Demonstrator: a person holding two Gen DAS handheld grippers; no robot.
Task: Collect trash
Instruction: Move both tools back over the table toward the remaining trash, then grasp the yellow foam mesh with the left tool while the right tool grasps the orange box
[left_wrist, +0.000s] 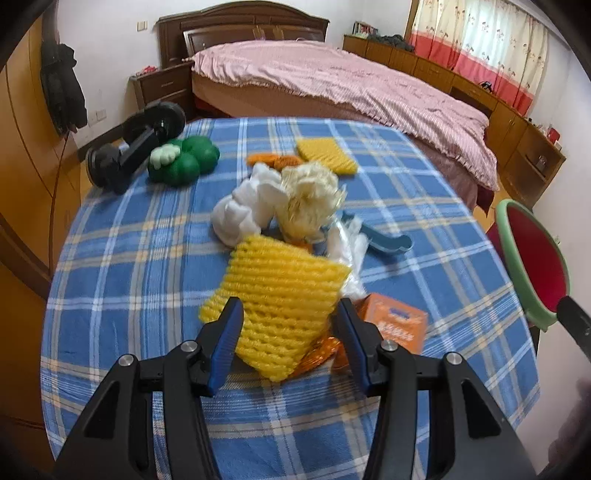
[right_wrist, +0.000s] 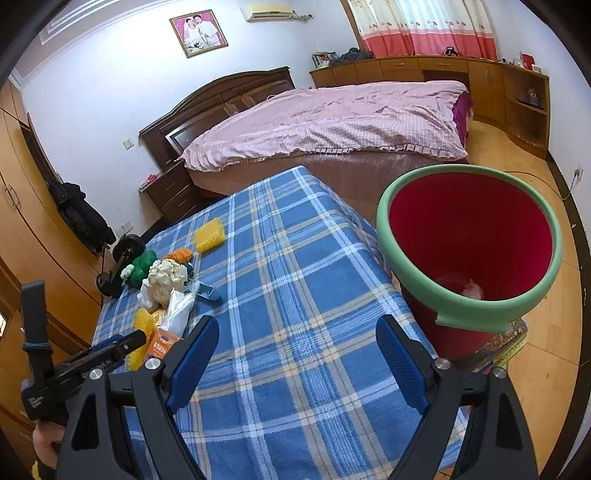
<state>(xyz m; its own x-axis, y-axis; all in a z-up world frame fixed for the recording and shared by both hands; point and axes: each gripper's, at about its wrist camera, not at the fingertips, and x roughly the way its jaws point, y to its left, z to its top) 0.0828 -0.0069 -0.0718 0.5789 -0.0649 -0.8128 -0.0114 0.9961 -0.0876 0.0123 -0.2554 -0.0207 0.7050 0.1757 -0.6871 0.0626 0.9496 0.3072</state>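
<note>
Left hand-held gripper (left_wrist: 287, 332), jaws spread, straddles ribbed yellow foam-net sleeve (left_wrist: 280, 295) on blue plaid-cloth bench (left_wrist: 129, 295); right hand-held gripper (right_wrist: 297, 362) released near round green-rimmed red plastic bucket (right_wrist: 469, 240) off bench edge.

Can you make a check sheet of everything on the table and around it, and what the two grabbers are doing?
Surface: blue plaid tablecloth, flat.
Job's things: yellow foam net between the left gripper jaws; second foam net; crumpled white paper; plastic wrap; orange box.
Bin: red bucket, green rim, beside the table; something pale at the bottom.
Clutter: green toy, black dumbbell, blue clip.
Grippers: left open around the net; right gripper open, nothing held.
Cables: nothing seen on the table.
Surroundings: bed, curtains.
</note>
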